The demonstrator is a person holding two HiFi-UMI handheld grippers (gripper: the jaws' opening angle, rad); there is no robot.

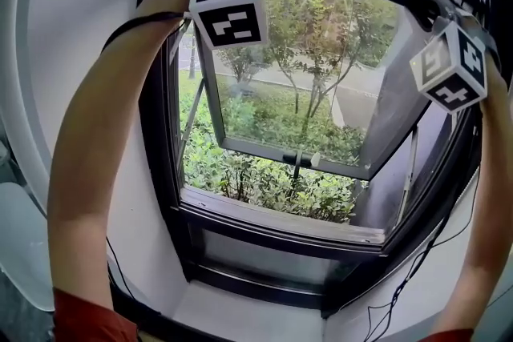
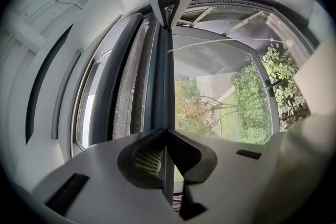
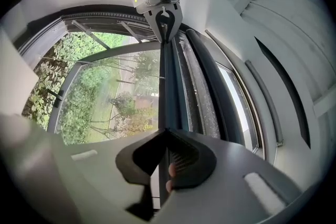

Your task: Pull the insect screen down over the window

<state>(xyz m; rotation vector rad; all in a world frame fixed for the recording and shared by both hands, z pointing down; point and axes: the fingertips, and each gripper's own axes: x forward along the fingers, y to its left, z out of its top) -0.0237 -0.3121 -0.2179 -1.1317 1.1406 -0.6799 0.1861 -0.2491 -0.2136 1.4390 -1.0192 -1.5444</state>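
The window [image 1: 280,227] opens below both tongs. The insect screen's pull bar [image 2: 163,81] runs straight from one tongs to the other, high at the frame's top. It looks stiff and light, its mesh probably soft and easily torn, so pull evenly by the bar's ends. The left tongs [image 2: 167,150] and right tongs [image 3: 168,153] are each clamped narrowly on that bar.

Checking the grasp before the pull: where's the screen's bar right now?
Near the top of the window frame, spanning left to right: the bar runs between the left gripper and right gripper, both shut on it.
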